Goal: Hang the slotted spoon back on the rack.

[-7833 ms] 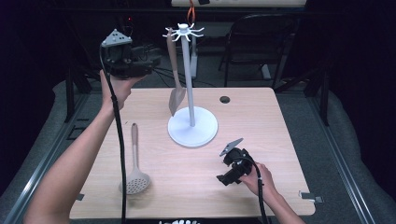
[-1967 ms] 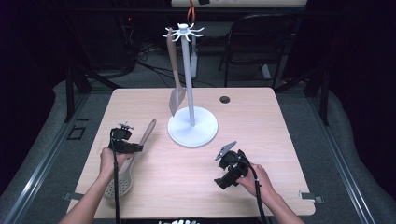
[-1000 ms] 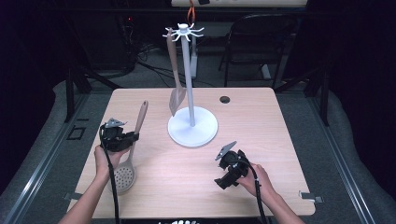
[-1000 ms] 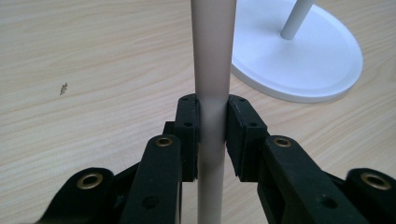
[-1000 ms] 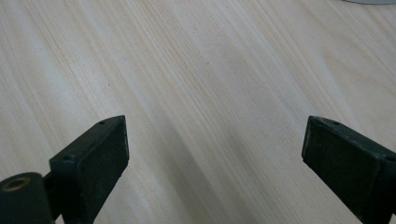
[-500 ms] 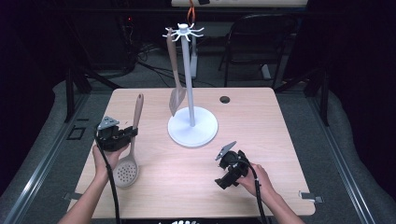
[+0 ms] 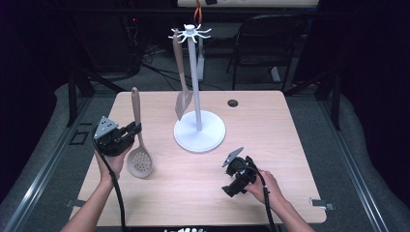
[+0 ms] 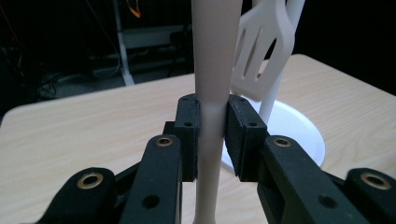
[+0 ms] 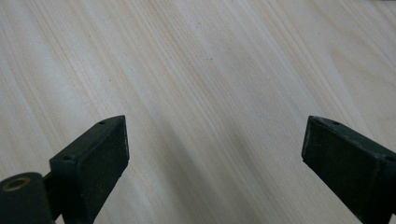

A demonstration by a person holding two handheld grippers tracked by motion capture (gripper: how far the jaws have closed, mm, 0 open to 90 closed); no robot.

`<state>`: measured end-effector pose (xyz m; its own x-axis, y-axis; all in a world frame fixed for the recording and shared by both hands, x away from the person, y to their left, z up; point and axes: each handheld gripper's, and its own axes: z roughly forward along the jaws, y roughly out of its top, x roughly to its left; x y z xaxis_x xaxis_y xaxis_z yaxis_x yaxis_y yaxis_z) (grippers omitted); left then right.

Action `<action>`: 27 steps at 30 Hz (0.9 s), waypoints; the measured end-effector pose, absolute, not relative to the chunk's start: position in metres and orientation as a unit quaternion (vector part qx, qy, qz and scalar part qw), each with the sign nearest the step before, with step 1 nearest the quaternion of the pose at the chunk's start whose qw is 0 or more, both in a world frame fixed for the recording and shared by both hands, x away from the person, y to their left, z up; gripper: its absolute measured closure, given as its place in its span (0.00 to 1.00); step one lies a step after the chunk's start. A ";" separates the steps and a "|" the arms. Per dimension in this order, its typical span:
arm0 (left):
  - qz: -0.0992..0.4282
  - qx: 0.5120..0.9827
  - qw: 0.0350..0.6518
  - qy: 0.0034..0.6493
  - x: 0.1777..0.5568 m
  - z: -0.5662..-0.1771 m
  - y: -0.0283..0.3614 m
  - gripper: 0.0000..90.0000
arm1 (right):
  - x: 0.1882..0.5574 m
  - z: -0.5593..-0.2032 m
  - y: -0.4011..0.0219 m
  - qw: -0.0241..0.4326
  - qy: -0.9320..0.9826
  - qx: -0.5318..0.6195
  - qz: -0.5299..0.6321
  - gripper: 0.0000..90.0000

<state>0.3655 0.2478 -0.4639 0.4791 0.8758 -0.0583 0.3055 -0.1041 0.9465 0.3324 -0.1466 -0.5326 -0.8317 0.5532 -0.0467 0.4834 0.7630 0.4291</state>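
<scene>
High view: at lower left, left gripper (image 7: 131,131) raised on a bent wrist, clamped on the handle of a tan slotted spoon (image 7: 137,135) held near upright, perforated bowl low over the table (image 7: 270,125); at lower right, right gripper (image 7: 231,169) low, angled down. Left gripper view: pads (image 8: 188,135) pinching the smooth beige handle at centre frame, slotted spatula (image 8: 261,51) on the white stand (image 8: 299,135) behind. Right gripper view: jaws spread wide apart over bare wood, nothing between.

The slotted spoon (image 8: 212,70) runs off the left gripper view's top and bottom.
</scene>
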 end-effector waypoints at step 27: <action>0.285 0.700 0.544 0.364 0.381 -0.413 0.209 0.84 | 0.332 -0.534 -0.151 0.084 0.934 0.284 0.201 0.08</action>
